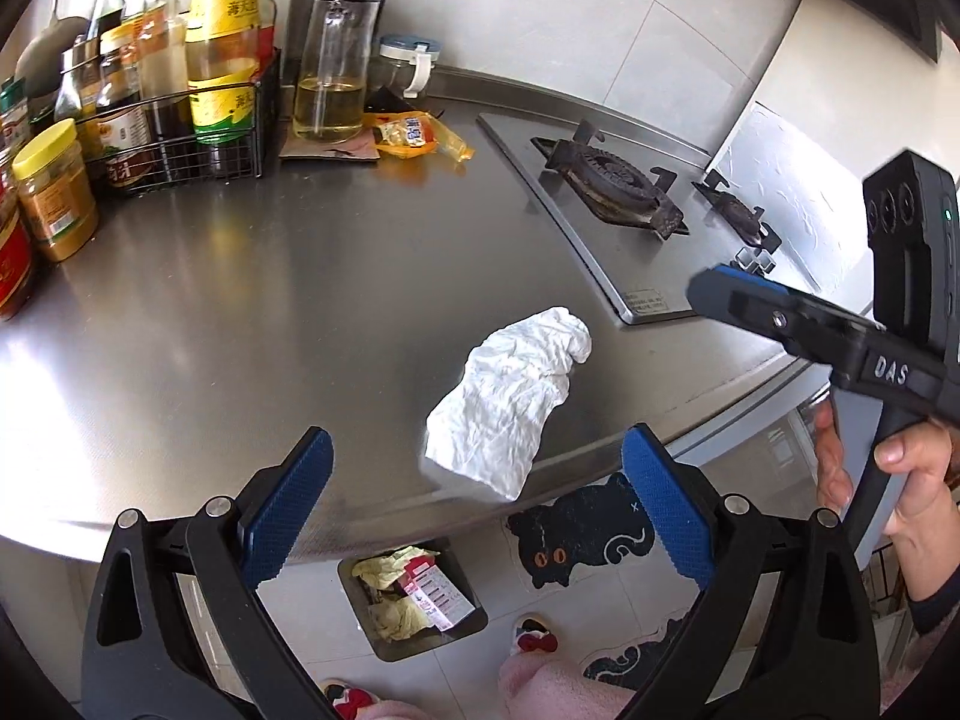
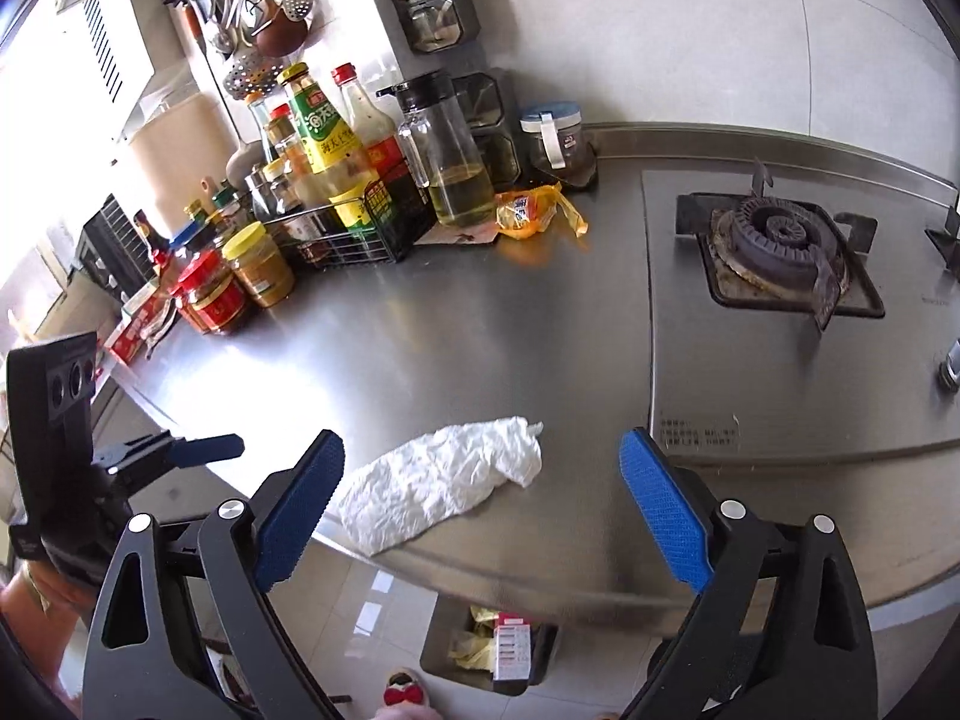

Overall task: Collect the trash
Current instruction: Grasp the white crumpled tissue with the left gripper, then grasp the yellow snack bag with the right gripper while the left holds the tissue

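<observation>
Crumpled tissue (image 1: 510, 402) lower centre, overhanging counter (image 1: 240, 312) edge. Both grippers, left (image 1: 477, 516) and right (image 2: 483, 510), fingers spread, empty. Next: pinch tissue, drop into bin (image 1: 414, 600) below.

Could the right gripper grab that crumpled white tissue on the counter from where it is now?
Probably yes. The right gripper is open, and the tissue lies between and just ahead of its fingers near the counter edge, with nothing in between.
</observation>
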The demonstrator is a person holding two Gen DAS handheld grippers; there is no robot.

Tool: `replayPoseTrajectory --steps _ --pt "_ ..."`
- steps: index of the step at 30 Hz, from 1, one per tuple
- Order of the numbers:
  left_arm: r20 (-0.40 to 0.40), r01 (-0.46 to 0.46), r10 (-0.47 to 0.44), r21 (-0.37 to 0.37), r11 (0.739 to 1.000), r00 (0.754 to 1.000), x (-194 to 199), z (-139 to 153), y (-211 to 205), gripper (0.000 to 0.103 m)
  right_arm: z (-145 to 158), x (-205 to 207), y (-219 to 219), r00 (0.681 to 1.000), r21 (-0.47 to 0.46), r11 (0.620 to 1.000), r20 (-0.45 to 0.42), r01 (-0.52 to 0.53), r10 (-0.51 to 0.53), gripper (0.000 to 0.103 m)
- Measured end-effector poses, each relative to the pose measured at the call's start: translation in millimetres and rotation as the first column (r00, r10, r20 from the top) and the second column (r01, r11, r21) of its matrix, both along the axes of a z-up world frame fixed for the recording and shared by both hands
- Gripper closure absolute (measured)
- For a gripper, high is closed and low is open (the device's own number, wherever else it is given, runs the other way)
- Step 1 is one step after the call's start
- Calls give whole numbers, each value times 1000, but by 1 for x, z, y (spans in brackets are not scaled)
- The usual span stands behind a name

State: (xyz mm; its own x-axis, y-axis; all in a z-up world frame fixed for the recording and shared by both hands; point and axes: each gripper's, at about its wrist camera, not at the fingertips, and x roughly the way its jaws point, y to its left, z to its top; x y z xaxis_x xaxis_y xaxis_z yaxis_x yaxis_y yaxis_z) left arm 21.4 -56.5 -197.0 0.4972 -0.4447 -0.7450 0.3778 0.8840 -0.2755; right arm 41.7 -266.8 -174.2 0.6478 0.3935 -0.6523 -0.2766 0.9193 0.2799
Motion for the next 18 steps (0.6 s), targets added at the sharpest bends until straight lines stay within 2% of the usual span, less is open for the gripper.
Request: replayPoseTrajectory --steps 3,7,9,12,14,16,18 --pt "20 52 -53 45 998 998 10 -9 -19 15 -2 31 2 1000 5 1000 -13 -3 3 15" --pt "114 108 -128 167 980 985 14 -22 -47 19 -4 75 6 1000 6 1000 -26 -8 8 15" --pt "95 140 -158 168 976 983 23 -31 -54 24 -6 94 10 1000 -4 1000 -26 -13 13 15" --pt "66 166 -180 180 969 981 36 -46 -62 43 -8 120 16 999 -18 1000 -26 -21 21 15" --pt "66 175 -192 199 964 979 41 -52 -65 70 -11 136 21 999 -30 999 -31 -29 28 15" --pt "47 187 -202 213 959 978 48 -59 -67 87 -15 150 27 999 -43 998 -37 -38 36 15" --pt "56 182 -198 216 959 979 54 -59 -64 96 -20 163 31 998 -54 998 -44 -45 43 15"
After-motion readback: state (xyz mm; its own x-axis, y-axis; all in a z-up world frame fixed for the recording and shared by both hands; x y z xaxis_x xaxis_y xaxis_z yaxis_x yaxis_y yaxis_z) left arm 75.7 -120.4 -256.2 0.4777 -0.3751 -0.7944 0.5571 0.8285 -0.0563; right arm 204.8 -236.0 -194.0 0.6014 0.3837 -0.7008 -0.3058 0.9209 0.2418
